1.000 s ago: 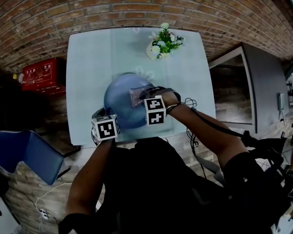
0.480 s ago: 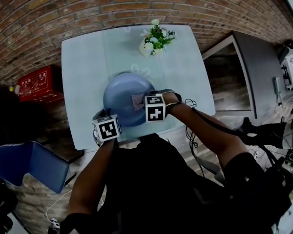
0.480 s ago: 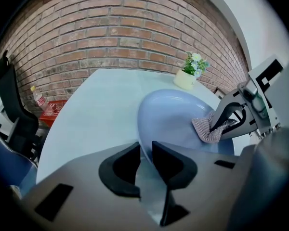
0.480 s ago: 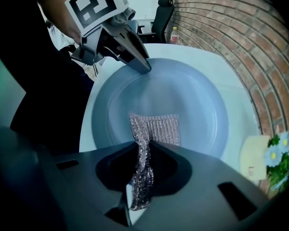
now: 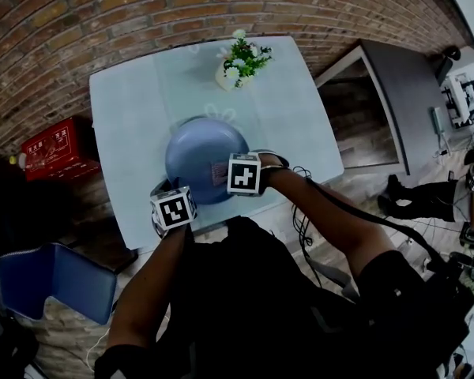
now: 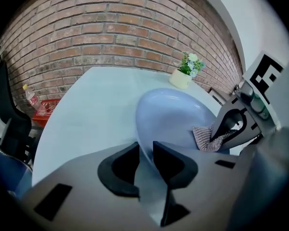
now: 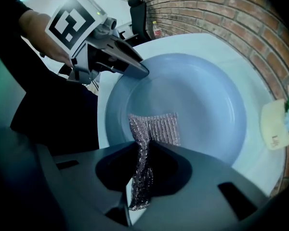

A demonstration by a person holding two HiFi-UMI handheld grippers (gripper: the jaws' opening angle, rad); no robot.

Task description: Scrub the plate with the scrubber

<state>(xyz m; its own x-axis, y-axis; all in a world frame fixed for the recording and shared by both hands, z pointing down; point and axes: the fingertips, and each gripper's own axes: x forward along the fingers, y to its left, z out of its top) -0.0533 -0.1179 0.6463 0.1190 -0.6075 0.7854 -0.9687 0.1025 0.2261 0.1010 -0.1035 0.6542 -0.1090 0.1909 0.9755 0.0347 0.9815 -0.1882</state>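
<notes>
Mesh scrubber (image 7: 156, 128) wants pressing flat on the blue plate (image 7: 202, 95): small circles, rim pinned so nothing slides.
Right gripper (image 7: 143, 146) jaws nearly together, pinching the mesh, free end lying on the plate's floor. Left gripper (image 6: 145, 152) jaws narrow on the near rim, just eased open a touch, rim between them. Plate on the pale table (image 5: 126, 101), toward its near edge.

Table (image 5: 126, 109) stands before brick wall (image 5: 103, 6). Plate (image 5: 193, 148) on table, central, toward near edge. Scrubber (image 7: 154, 128) in plate, near-right part. 1 flower pot (image 5: 227, 75) on table behind plate, by far edge, apart from it. Red box (image 5: 51, 144) on floor left of table. Chair (image 5: 51, 279) off table's near-left corner.
</notes>
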